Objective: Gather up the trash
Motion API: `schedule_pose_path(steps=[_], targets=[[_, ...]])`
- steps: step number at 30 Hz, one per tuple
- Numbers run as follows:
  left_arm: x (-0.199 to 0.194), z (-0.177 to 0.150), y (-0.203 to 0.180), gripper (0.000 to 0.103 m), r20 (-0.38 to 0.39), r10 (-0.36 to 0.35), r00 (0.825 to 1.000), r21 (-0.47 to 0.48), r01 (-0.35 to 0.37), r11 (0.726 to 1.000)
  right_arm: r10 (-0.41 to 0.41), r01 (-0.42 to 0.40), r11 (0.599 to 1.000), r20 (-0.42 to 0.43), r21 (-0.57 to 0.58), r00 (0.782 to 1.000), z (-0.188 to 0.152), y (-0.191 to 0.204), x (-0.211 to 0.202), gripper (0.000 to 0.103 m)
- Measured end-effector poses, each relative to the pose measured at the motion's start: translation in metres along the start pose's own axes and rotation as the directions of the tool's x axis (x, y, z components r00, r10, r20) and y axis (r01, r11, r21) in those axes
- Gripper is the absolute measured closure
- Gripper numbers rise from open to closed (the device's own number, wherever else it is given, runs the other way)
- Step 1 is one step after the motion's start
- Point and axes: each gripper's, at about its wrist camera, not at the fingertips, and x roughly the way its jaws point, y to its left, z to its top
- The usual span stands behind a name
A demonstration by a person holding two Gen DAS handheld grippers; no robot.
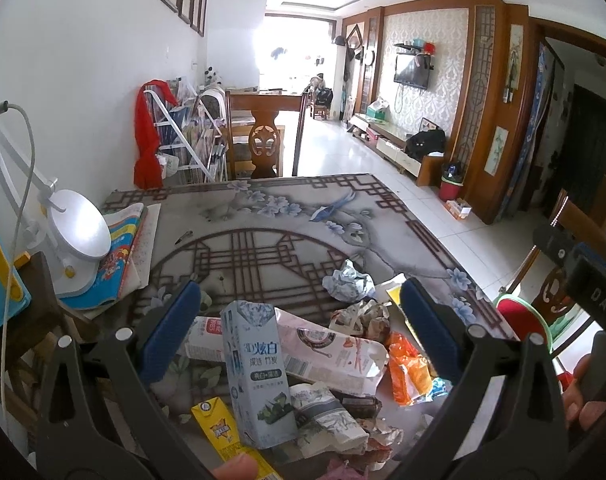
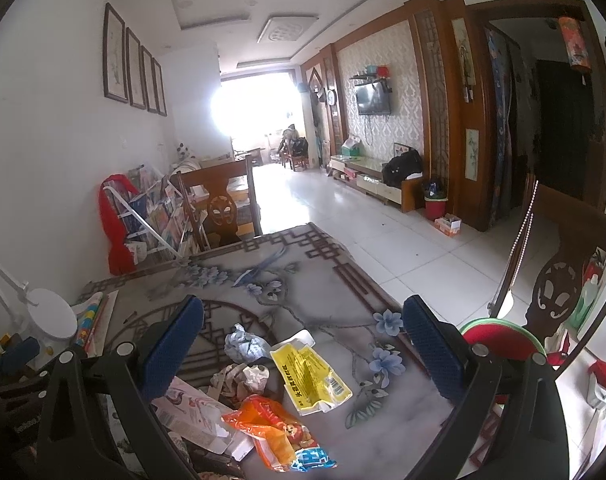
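Both sets of jaws stood wide open, gripping nothing. Left gripper (image 1: 299, 312) hovered over the trash pile on the patterned table (image 1: 263, 208), with the toothpaste box (image 1: 257, 372) between its fingers, near the table's front edge. Box's long axis ran roughly away from the camera, far end tilted left. Best approach was probably to close across its narrow width mid-length. Right gripper (image 2: 303, 332) hung above the yellow wrapper (image 2: 309, 376) and orange snack bag (image 2: 271, 428)

Patterned table (image 2: 323, 280) under wrappers (image 2: 311, 376), cartons (image 1: 259, 376), books (image 1: 119, 248).
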Motion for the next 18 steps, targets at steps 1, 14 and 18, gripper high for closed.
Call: schedule_pose_path(steps=[1, 14, 18], targets=[[-0.0005, -0.0006, -0.0003, 0.005, 0.0, -0.001, 1.0, -0.001, 0.001, 1.0, 0.0, 0.0, 1.0, -0.002, 0.0, 1.0, -0.0001, 0.0011, 0.0001, 0.007], [-0.0021, 0.0, 0.0025, 0.005, -0.017, -0.003, 1.0, -0.005, 0.003, 1.0, -0.013, 0.013, 1.0, -0.016, 0.015, 1.0, -0.0021, -0.0034, -0.0041, 0.007], [-0.0033, -0.0025, 0.0018, 0.005, -0.026, -0.026, 0.999, -0.008, 0.026, 1.0, -0.012, 0.012, 1.0, -0.025, 0.012, 1.0, -0.0033, -0.0042, -0.004, 0.007]])
